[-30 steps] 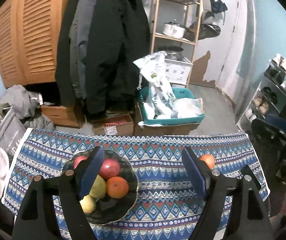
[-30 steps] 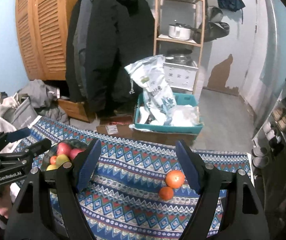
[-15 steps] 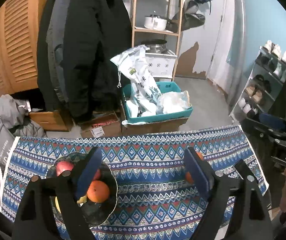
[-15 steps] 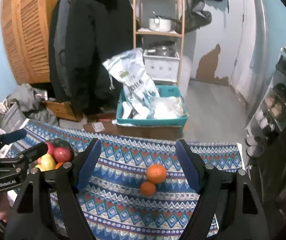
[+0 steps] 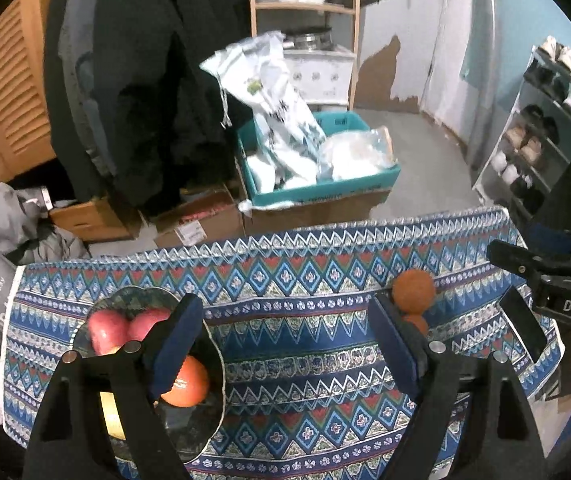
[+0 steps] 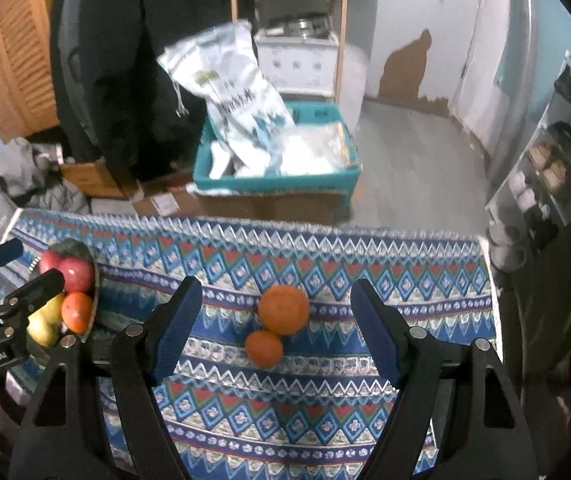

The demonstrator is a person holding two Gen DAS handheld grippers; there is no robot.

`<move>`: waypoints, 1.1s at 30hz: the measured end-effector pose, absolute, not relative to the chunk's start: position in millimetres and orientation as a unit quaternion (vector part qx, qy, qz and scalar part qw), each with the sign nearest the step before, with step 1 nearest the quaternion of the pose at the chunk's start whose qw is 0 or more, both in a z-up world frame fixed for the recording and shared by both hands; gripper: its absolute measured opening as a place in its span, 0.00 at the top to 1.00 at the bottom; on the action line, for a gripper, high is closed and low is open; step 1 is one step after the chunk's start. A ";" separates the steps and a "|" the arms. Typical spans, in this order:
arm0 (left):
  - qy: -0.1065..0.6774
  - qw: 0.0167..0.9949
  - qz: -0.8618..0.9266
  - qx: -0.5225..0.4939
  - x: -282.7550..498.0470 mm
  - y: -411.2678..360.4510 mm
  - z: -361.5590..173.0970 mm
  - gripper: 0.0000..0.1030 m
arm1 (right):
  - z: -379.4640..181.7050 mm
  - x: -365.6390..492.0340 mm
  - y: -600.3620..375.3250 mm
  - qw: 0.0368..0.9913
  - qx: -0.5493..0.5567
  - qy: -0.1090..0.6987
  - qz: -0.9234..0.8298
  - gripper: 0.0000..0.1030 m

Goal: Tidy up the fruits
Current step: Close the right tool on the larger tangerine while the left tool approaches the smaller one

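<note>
The right tongs (image 6: 275, 324) stand open over the patterned tabletop (image 6: 325, 408), nothing between their blue pads (image 6: 175, 326). Framed in the gap lie two oranges, touching: the big orange (image 6: 283, 309) and, at its 7 o'clock, the small orange (image 6: 263, 349). Both rest on the cloth, clear of either pad.

The left tongs (image 5: 291, 344) are open too and hold nothing; bare cloth shows between their pads. The left pad (image 5: 175, 346) overlaps a dark bowl (image 5: 201, 424) at 8 o'clock in the left view. The bowl holds two red apples (image 5: 107, 330), an orange fruit (image 5: 187, 382) and something yellow, mostly hidden behind the finger. In the same view the oranges sit at 2 o'clock, just past the right pad, well apart from the bowl.

Beyond the tabletop's far edge, at 12 o'clock, a teal crate (image 6: 277, 184) of plastic bags sits on the floor, dark coats (image 6: 133, 60) hanging at 11 o'clock.
</note>
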State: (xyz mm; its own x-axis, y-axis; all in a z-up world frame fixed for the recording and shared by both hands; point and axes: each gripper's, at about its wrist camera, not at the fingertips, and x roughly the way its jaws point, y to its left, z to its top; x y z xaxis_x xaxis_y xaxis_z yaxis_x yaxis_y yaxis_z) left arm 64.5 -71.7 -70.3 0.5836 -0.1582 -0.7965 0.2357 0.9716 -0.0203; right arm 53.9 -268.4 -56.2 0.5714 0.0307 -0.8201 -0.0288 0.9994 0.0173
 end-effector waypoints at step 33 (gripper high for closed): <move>0.540 0.834 -0.103 0.044 136.0 -105.1 -188.2 0.17 | -233.1 133.3 -283.2 0.788 0.036 0.614 0.034 0.25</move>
State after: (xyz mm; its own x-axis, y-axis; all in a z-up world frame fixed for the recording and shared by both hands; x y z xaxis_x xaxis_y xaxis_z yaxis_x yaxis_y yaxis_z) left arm 136.0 -105.1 -188.2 0.3944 -0.1244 -0.9105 0.2203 0.9747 -0.0377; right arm 133.3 -283.2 -233.1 0.2445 0.0982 -0.9647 -0.0087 0.9950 0.0991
